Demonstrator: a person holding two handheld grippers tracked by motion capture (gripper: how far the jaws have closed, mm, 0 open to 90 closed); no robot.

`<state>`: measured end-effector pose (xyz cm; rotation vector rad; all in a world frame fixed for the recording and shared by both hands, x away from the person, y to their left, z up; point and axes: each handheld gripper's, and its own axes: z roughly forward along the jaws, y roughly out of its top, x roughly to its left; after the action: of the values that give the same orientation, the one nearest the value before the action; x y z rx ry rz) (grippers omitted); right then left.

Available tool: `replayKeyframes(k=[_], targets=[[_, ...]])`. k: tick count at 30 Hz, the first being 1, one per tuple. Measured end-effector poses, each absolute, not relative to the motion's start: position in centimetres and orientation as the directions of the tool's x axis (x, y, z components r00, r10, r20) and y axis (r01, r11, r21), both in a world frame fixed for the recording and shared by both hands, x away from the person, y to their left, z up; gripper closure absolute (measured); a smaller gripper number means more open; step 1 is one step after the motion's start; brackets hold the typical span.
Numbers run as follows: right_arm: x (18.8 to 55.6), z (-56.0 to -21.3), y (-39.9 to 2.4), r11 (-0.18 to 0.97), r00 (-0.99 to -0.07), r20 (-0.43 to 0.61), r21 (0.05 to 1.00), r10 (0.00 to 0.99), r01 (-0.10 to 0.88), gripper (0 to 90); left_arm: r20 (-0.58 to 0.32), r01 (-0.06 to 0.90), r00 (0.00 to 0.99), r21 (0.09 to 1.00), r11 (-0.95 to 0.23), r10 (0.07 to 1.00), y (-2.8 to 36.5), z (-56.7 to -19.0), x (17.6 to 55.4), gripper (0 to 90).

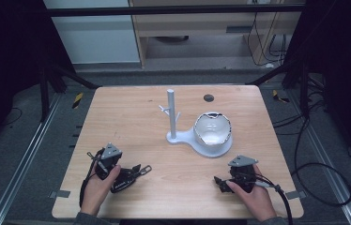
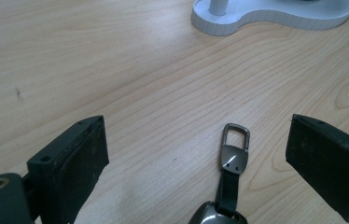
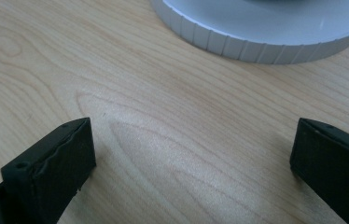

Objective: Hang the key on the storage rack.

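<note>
Metal key ring (image 2: 231, 161) on strap lies flat on wooden table (image 1: 131, 117), between wide-open jaws of left gripper (image 1: 136, 171), untouched; likely pick-up step; next: close on it, lift toward white stand (image 1: 171, 117); right gripper (image 1: 219, 182) open, empty.

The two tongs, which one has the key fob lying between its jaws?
The left tongs: the key fob lies on the table between its open jaws, untouched. The right tongs have bare wood between theirs.
</note>
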<state>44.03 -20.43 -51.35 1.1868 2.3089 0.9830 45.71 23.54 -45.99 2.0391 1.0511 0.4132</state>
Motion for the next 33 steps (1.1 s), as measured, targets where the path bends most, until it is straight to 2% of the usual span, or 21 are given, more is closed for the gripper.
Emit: replayKeyframes(k=[4, 7, 11, 14, 16, 19, 22, 24, 29, 30, 33], targets=[[43.9, -51.3, -20.7, 0.405, -0.582, -0.004, 0.722, 0.813, 0.561, 0.5, -0.037, 0.498, 0.648, 0.776, -0.386, 0.761, 22.3, -44.9, 45.3, 4.7], [43.9, -51.3, -21.2, 0.401, -0.574, -0.006, 0.722, 0.819, 0.564, 0.5, 0.029, 0.481, 0.676, 0.739, -0.471, 0.737, 21.0, -44.5, 44.9, 4.3], [44.2, -51.3, -21.8, 0.399, -0.575, -0.003, 0.723, 0.818, 0.564, 0.9, 0.053, 0.486, 0.697, 0.699, -0.525, 0.716, 20.7, -44.0, 45.0, 5.9], [44.2, -51.3, -21.8, 0.4, -0.573, -0.007, 0.723, 0.819, 0.562, 1.1, -0.018, 0.576, 0.69, 0.62, -0.533, 0.723, 20.6, -43.3, 45.6, 9.0], [44.1, -51.3, -21.8, 0.396, -0.564, -0.011, 0.722, 0.826, 0.567, 1.3, -0.034, 0.601, 0.689, 0.586, -0.544, 0.724, 20.6, -42.8, 46.0, 10.5], [44.1, -51.3, -21.7, 0.391, -0.559, -0.008, 0.723, 0.829, 0.569, 1.2, -0.028, 0.612, 0.703, 0.534, -0.584, 0.711, 20.3, -42.6, 46.2, 10.5], [44.0, -51.3, -21.6, 0.38, -0.545, -0.005, 0.722, 0.839, 0.579, 1.2, 0.042, 0.604, 0.732, 0.424, -0.675, 0.68, 19.7, -42.6, 46.7, 11.4], [43.9, -51.3, -21.6, 0.38, -0.541, -0.008, 0.722, 0.841, 0.578, 1.2, 0.055, 0.603, 0.745, 0.368, -0.707, 0.664, 19.2, -42.8, 46.8, 12.9], [43.9, -51.3, -21.6, 0.38, -0.541, -0.01, 0.723, 0.841, 0.577, 1.0, 0.023, 0.626, 0.758, 0.253, -0.738, 0.651, 18.5, -43.9, 48.1, 18.7], [43.9, -51.3, -21.6, 0.379, -0.54, -0.01, 0.723, 0.841, 0.577, 0.8, 0.023, 0.626, 0.758, 0.253, -0.738, 0.651, 18.5, -43.9, 48.1, 22.4], [43.9, -51.3, -21.6, 0.379, -0.541, -0.008, 0.723, 0.841, 0.578, 0.7, 0.02, 0.616, 0.774, 0.207, -0.76, 0.633, 17.9, -44.1, 48.6, 25.2]])
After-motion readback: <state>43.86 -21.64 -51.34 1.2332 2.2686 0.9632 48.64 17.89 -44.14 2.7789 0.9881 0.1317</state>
